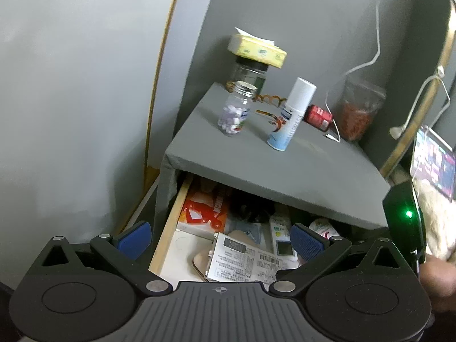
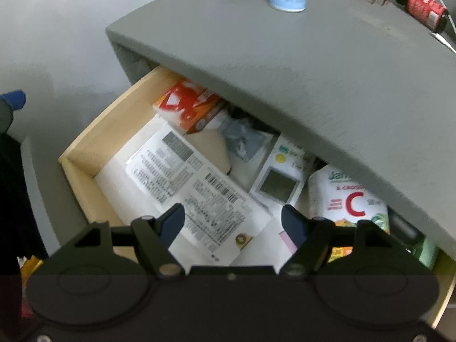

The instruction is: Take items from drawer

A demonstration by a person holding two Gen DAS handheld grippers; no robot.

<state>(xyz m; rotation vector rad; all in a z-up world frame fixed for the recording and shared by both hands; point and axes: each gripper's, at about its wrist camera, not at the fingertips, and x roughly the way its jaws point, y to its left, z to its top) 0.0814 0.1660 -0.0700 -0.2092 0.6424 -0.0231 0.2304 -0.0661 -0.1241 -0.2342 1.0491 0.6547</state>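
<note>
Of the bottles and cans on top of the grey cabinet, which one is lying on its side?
The small red bottle with a black cap; the clear pill bottle and white spray can stand upright.

A home bedroom: a grey fabric-covered bedside table (image 1: 285,168) stands against a grey wall, with a clear glass pill bottle (image 1: 236,109) on it and a white charging cable (image 1: 376,42) hanging behind it.

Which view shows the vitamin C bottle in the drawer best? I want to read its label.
The right wrist view: the vitamin C bottle lies in the open drawer, its big red C facing up. The left wrist view catches only its white end behind a blue finger pad.
</note>
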